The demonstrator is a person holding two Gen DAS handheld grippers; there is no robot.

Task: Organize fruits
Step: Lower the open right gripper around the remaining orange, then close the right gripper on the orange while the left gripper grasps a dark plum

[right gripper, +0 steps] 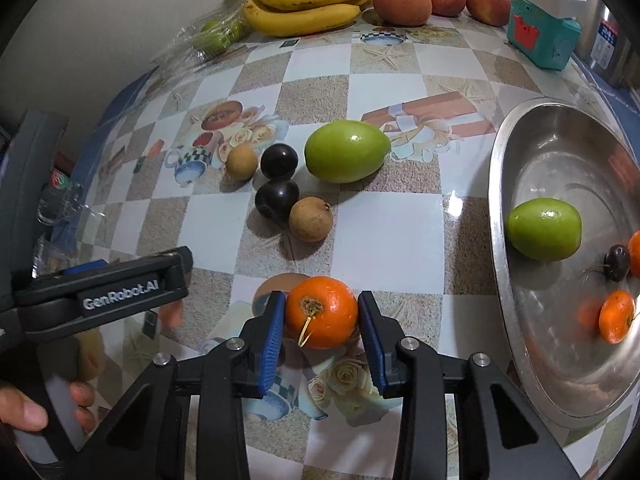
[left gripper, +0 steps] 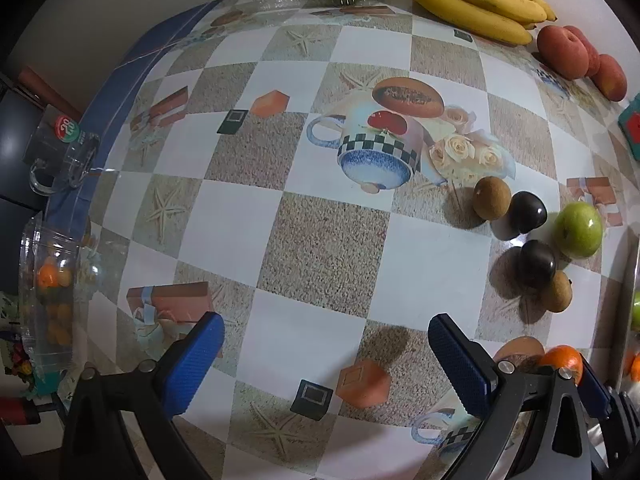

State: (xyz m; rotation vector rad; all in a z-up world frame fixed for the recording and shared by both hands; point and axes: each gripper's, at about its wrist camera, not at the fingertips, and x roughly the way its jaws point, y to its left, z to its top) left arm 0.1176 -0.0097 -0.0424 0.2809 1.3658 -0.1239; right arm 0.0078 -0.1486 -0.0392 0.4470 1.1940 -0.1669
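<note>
Here, in the left wrist view, our left tool [left gripper: 326,364] hangs over the checked desk [left gripper: 320,248] with its blue pads spread wide and nothing between them. It points steeply down at bare cloth, well apart from the loose fruit. At the lower right edge, the small orange fruit [left gripper: 562,360] peeks out behind our right tool's frame.

Now in the right wrist view, the same orange fruit [right gripper: 322,312] sits on the desk [right gripper: 392,232] between the pads of our right tool [right gripper: 322,320], stem end facing the camera. The left pad touches its skin, and the right pad looks to be on it or just shy. We judge the grip as made, though barely. The fruit looks light, round and smooth-skinned, probably soft under pressure, so a gentle squeeze across its widest part suits it best; a hard pinch could bruise it or make it pop out. The right tool tilts steeply down. The metal bowl [right gripper: 498,184] lies just beside it on the right, already holding a green fruit [right gripper: 544,229] and small orange ones.
</note>
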